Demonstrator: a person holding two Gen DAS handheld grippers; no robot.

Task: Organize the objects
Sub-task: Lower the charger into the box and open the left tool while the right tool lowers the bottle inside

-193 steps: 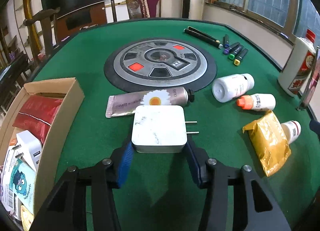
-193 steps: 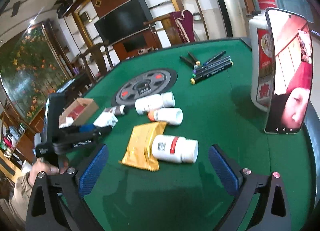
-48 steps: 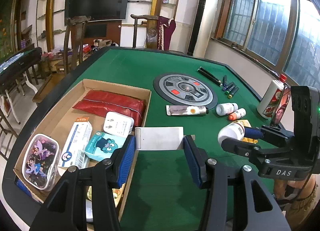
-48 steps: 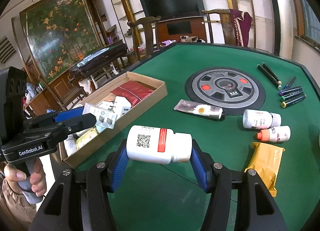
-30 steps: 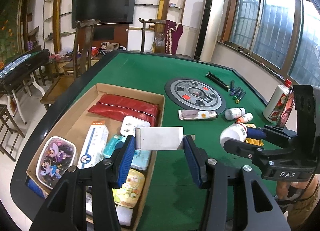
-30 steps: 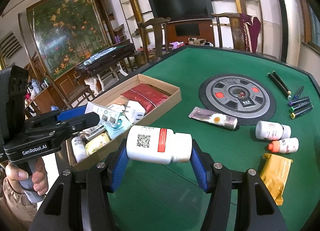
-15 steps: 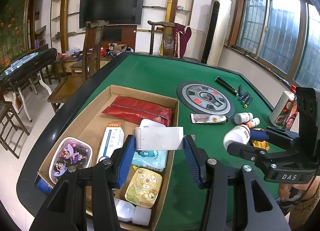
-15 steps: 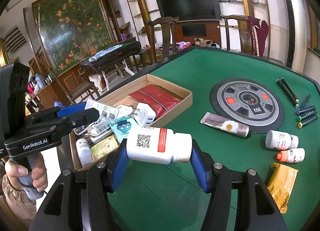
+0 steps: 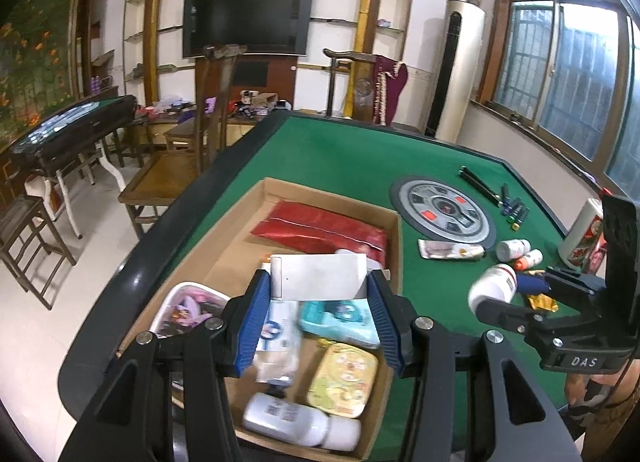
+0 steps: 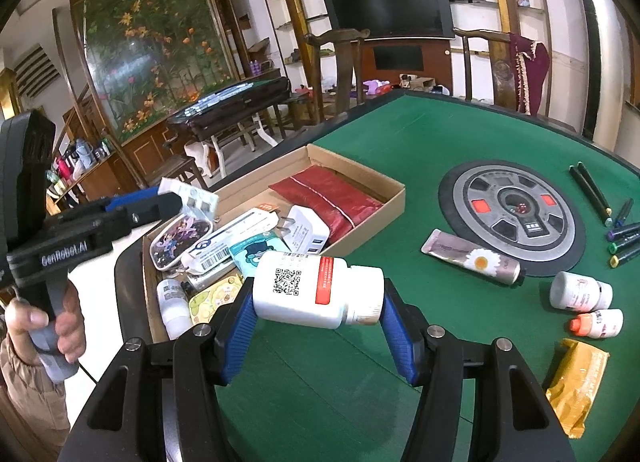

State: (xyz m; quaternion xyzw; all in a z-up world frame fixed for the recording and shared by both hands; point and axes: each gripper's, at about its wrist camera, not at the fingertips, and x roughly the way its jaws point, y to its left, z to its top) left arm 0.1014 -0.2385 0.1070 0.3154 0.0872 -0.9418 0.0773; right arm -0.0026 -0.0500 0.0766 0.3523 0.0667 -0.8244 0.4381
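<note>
My left gripper (image 9: 318, 294) is shut on a white charger (image 9: 320, 272) and holds it in the air over the open cardboard box (image 9: 236, 262). The box holds a red pouch (image 9: 320, 228), a teal pack (image 9: 340, 318), a yellow tin (image 9: 344, 380), a cartoon case (image 9: 188, 304) and a small white bottle (image 9: 300, 428). My right gripper (image 10: 319, 296) is shut on a white pill bottle (image 10: 288, 282) with a red label, lying crosswise above the green felt just right of the box (image 10: 360, 170). In the right wrist view the left gripper (image 10: 176, 200) hangs over the box's far end.
On the felt to the right lie a cream tube (image 10: 472, 258), two small bottles (image 10: 580, 294), a yellow packet (image 10: 576, 386), several markers (image 10: 620, 230) and a round grey centre disc (image 10: 516, 210). A tall white bottle (image 9: 580, 234) stands at the far right. The table's dark rim runs left of the box.
My left gripper has carried the charger leftward from the box's right rim to over its inside. The right gripper with the bottle has drifted a little toward the box.
</note>
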